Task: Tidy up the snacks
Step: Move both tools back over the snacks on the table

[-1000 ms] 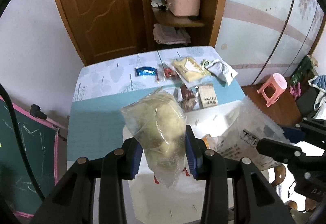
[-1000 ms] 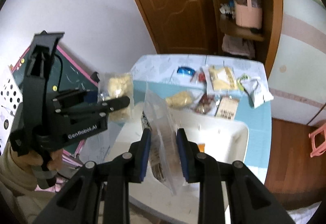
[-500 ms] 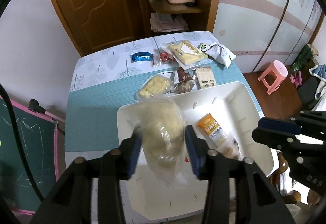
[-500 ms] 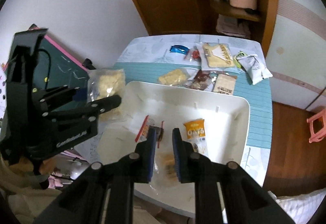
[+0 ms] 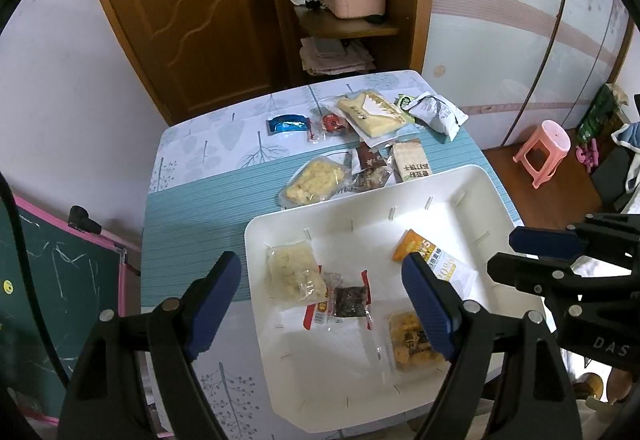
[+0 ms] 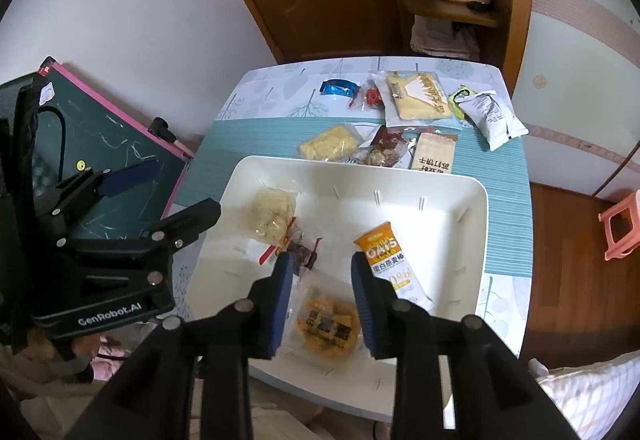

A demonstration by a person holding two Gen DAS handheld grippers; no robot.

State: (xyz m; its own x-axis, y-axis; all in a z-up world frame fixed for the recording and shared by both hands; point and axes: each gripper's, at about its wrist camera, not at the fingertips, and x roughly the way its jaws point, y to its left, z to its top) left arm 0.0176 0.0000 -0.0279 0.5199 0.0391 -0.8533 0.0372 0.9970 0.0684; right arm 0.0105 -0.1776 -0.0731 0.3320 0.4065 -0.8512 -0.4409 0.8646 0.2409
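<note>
Your left claw (image 5: pixel 322 290) is spread wide and grips nothing; it hangs above the near left part of the white tray (image 5: pixel 472 179), which sits on the near half of the surface (image 5: pixel 192 224). Your right claw (image 6: pixel 320 282) is also parted, less widely, and empty, poised over the near middle of the tray. Four packets lie inside the tray: a clear bag of pale puffed snack (image 5: pixel 294 274) at the left, a small dark snack with red ends (image 5: pixel 346 302) touching its near right corner, an orange oat bar (image 5: pixel 430 260) at the right, and a clear pack of golden-brown biscuits (image 6: pixel 326 326) at the near edge, directly under the right claw. Beyond the tray's far rim, loose on the surface, sit a yellow crumbly packet (image 5: pixel 314 181), a dark brownish packet (image 5: pixel 372 169) just beside it, and a beige cracker packet (image 5: pixel 412 161) to its right. Farther back lie a blue wrapper (image 5: pixel 288 125), a small red sweet (image 5: pixel 331 123), a large yellow-and-white pack (image 5: pixel 374 113) and a grey-white pouch (image 5: pixel 438 113) at the far right; a green edge shows beneath the pouch, though you can't tell whether it belongs to a separate item.
</note>
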